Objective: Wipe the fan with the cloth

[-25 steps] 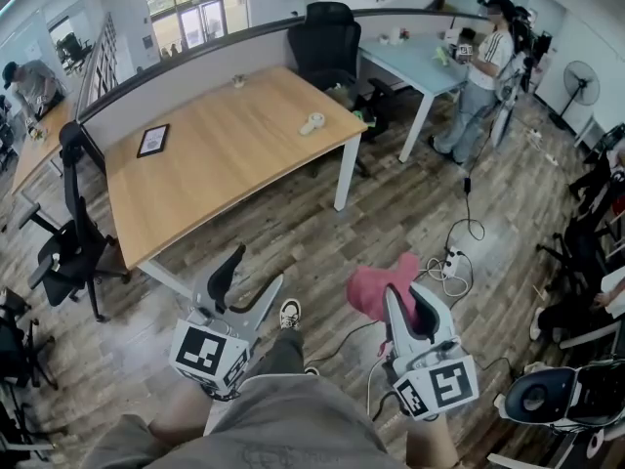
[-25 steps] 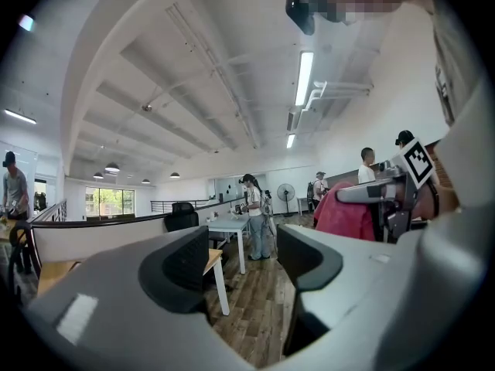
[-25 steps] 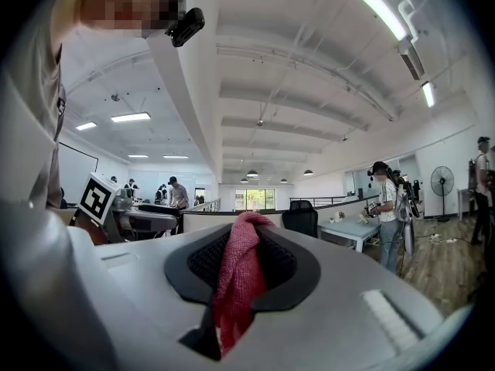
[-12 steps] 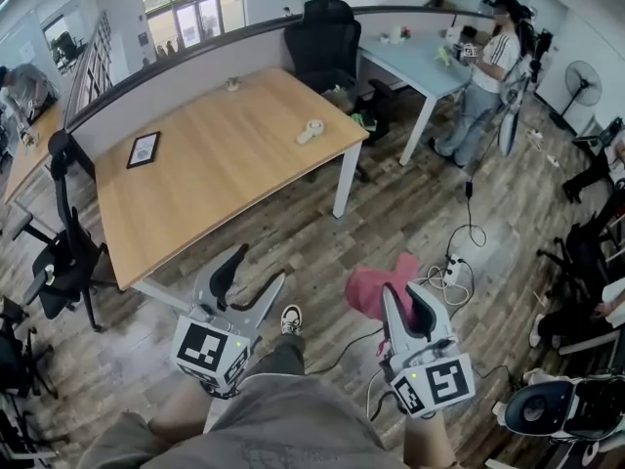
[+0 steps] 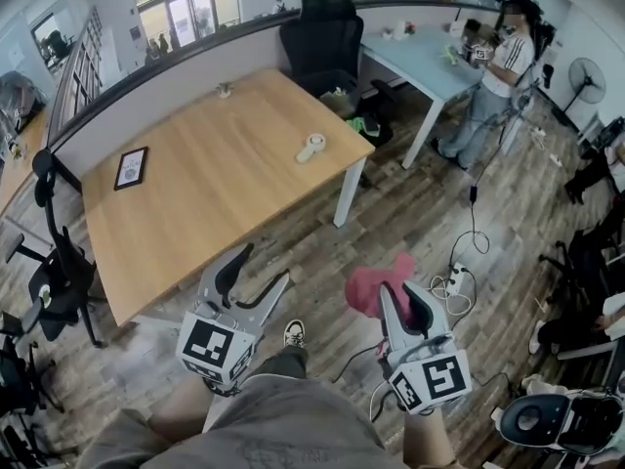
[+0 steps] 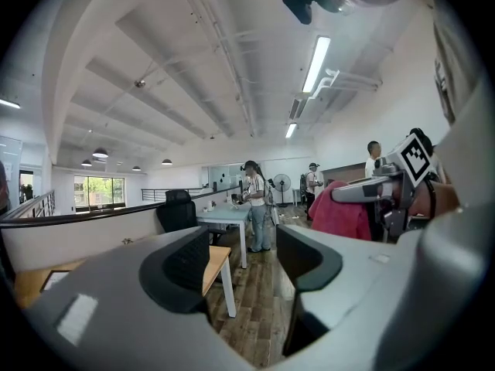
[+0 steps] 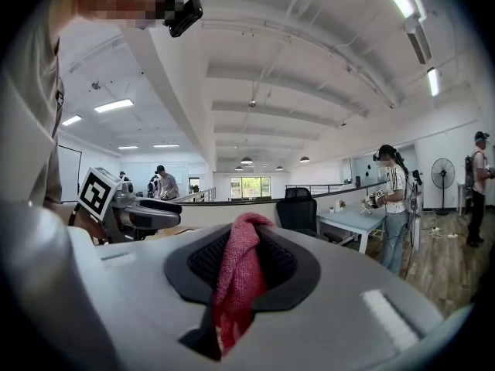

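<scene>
Floor (image 5: 410,213): open planks right of the desk, cables (image 5: 459,274) at the far side | desks: two, wood desk (image 5: 225,164) corner ahead, blue desk (image 5: 430,59) beyond | left gripper (image 5: 260,268): jaws spread, nothing between | right gripper (image 5: 400,299): clamped on one red cloth (image 5: 374,287), above the floor | one white item (image 5: 311,147) near the wood desk's right edge

Bench (image 5: 225,203): top largely bare; small white item (image 5: 311,147) and framed picture (image 5: 130,167) well apart.
Bench left edge: black chair (image 5: 54,262) just beside.
Floor right: cable tangle (image 5: 455,279).
Left claw (image 5: 262,265): gap unoccupied.
</scene>
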